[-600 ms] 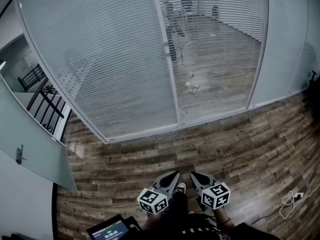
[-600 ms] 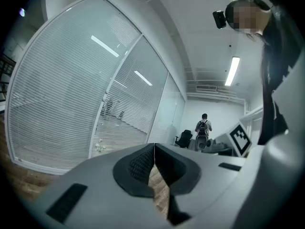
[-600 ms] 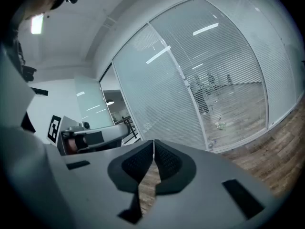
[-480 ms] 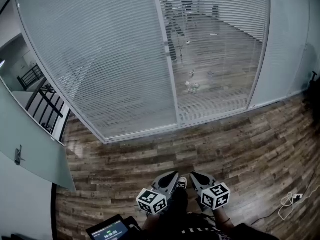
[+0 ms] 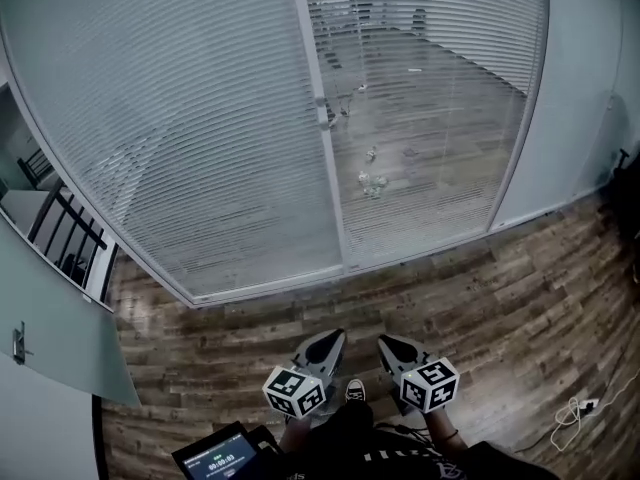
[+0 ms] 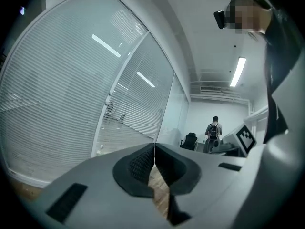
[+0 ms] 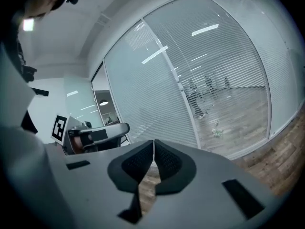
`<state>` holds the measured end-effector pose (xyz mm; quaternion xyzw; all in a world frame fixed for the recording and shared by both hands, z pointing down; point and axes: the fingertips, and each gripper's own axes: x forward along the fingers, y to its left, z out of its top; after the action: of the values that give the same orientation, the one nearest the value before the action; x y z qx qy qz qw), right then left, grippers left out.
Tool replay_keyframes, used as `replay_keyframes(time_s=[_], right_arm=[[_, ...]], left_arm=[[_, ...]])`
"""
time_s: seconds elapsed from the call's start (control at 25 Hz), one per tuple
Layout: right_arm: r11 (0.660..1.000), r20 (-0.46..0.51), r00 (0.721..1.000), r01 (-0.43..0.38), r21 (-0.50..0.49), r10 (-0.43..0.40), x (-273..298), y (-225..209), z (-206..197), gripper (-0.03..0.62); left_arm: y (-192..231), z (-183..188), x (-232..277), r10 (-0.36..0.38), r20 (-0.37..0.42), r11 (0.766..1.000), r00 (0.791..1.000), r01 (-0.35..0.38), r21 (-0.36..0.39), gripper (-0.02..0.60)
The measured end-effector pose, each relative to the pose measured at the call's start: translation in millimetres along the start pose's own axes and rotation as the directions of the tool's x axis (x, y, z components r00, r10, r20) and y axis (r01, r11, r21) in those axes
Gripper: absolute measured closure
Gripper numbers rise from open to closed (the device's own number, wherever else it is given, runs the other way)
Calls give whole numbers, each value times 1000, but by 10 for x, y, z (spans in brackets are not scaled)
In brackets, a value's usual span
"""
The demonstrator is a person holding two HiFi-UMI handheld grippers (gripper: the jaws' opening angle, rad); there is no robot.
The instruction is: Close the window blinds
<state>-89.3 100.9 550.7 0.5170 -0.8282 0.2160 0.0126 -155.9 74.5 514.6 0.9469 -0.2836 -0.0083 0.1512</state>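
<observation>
The window blinds hang behind a glass wall split by a white upright post (image 5: 318,118). On the left pane (image 5: 170,128) the slats look turned nearly flat, grey and opaque. The right pane's slats (image 5: 440,108) stand open enough to show a room with a wooden floor behind. A small knob (image 5: 327,116) sits on the post. My left gripper (image 5: 333,336) and right gripper (image 5: 385,341) are held low and side by side, well short of the glass, both shut and empty. The jaws meet in the left gripper view (image 6: 154,149) and in the right gripper view (image 7: 153,144).
Wood plank floor (image 5: 500,288) runs up to the glass. A white cable (image 5: 572,408) lies at the right. A screen device (image 5: 220,456) hangs at my front. A glass door with a handle (image 5: 18,340) and a railing (image 5: 70,243) stand left. A person with a backpack (image 6: 213,128) stands far off.
The glass wall has slid down and left in the head view and looks nearer. Both grippers shifted slightly left and stay shut.
</observation>
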Motion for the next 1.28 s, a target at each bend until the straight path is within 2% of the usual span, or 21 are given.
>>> replay_keyframes(time_s=[0.28,0.64,0.92,1.12,1.28], right_arm=[[998,23,998,64,-17,-63,803,-593,592,574],[996,9,996,85,21,-85,1461,-1196,929,574],[1000,-24,1000,10,21,-10,2159,-1709,1167,574],[996,-53,995,-91,-22,90,2718,-2305,1633,574],[985,-66,985,-164,-62,160,2996,-2782,2055,574]], left_arm=[[851,513,828,-29,34,999,999,28,26,575],[1513,506,1481,-8,-20,1000,1000,8,-25,575],[2057,570,2035,65,-29,997,997,-66,-37,575],[2510,882,2747,165,39,985,986,-163,-57,575],[2705,1112,3348,232,78,972,969,-227,-66,571]])
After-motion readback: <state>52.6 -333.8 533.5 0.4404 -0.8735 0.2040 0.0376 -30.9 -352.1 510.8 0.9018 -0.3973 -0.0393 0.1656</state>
